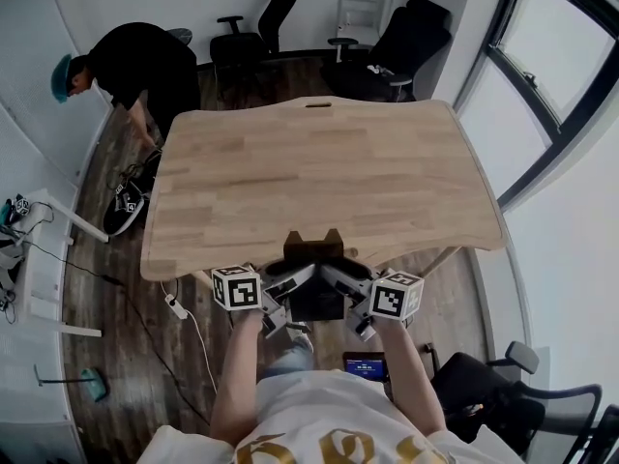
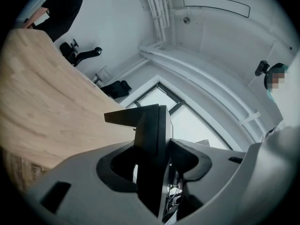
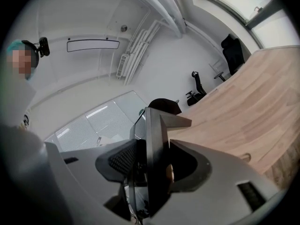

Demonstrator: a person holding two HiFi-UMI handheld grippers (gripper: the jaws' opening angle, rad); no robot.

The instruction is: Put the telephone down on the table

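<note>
The left tool [image 2: 152, 159] and right tool [image 3: 151, 165] each clamp one side of the telephone [image 1: 314, 259], holding it (two grips probably keep it steady) at the near edge of the worktop [image 1: 329, 162], apparently not yet set down.

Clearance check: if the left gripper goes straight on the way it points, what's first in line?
The telephone, clamped in the left gripper. Past it the way looks free above the table, though the height over the wood is unclear.

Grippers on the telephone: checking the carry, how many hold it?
2: the left gripper clamps the telephone from its left, the right gripper from its right, at the near edge of the table.
</note>
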